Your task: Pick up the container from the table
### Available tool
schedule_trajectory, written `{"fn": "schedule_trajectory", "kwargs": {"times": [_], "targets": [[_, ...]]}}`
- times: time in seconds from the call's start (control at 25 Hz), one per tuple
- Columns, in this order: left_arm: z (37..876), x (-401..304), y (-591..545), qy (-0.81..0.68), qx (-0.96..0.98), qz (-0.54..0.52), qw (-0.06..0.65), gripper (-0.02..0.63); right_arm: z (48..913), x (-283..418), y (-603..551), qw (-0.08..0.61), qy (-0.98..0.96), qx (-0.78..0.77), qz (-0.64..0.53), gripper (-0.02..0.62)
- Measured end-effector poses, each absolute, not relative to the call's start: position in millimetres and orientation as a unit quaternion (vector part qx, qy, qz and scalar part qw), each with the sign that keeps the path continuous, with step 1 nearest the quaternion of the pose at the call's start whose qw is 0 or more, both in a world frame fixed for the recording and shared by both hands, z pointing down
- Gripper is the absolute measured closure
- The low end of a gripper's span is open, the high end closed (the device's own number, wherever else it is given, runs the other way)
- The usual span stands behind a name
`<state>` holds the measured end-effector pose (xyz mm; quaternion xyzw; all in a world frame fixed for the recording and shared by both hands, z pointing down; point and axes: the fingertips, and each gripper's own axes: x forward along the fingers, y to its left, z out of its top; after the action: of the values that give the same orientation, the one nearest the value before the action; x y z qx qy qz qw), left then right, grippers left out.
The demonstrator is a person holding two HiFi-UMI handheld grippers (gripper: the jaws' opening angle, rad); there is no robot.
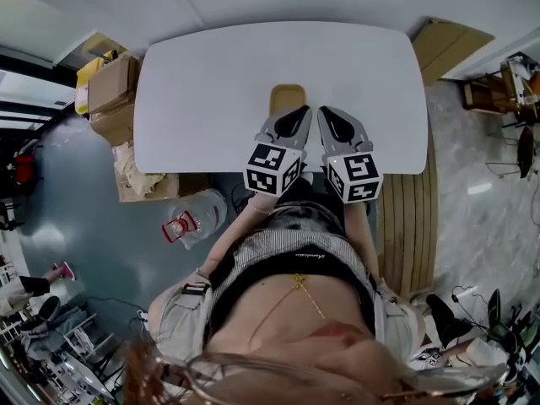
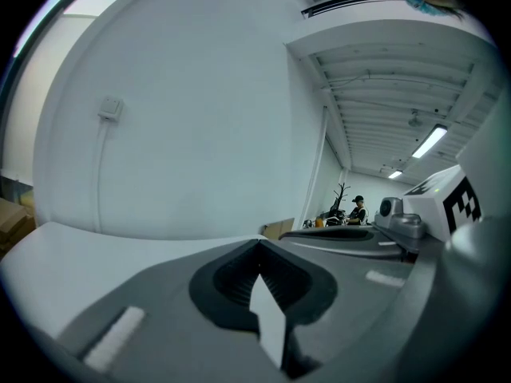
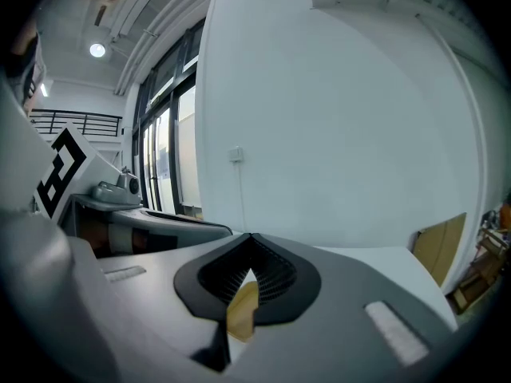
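Observation:
A tan, shallow container (image 1: pixel 286 97) lies on the white table (image 1: pixel 211 91), near its front edge. Both grippers hover side by side just in front of it, pointing at it. My left gripper (image 1: pixel 302 110) has its jaws together at the tips, with nothing between them; in the left gripper view (image 2: pixel 259 244) only white tabletop shows through the gap behind the tips. My right gripper (image 1: pixel 324 111) is shut too, and in the right gripper view (image 3: pixel 250 238) a sliver of the container (image 3: pixel 243 309) shows below the joined tips. Neither gripper touches the container.
Cardboard boxes (image 1: pixel 113 91) stand left of the table, and a clear plastic jug (image 1: pixel 196 218) lies on the floor below them. A wooden board (image 1: pixel 451 45) leans at the far right. A person (image 2: pixel 358 209) is far off in the room.

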<state>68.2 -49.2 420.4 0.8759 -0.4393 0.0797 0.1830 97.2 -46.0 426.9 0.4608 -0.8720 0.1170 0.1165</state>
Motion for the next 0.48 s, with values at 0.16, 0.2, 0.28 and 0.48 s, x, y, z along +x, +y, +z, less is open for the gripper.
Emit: {"fn": "schedule_trajectory", "kwargs": {"times": [0.16,0.2,0.28,0.48], "targets": [[420.0,76.7,-50.7,-0.434,0.879,0.083,0.182,0.604,428.5,105.4,-46.6,0.115,-0.869,0.465,0.121,0.571],[420.8,77.9,-50.3,-0.433,0.878,0.085,0.183,0.604,429.2,107.2,-46.6,0.115,-0.868,0.467,0.122,0.571],[423.4,79.4,-47.6,-0.433,0.878,0.090,0.184,0.604,431.0,110.3,-45.4,0.115,-0.866,0.469,0.125,0.571],[428.8,83.7,-42.0,-0.424,0.880,0.098,0.189,0.604,431.5,116.7,-42.7,0.108,-0.861,0.480,0.128,0.571]]}}
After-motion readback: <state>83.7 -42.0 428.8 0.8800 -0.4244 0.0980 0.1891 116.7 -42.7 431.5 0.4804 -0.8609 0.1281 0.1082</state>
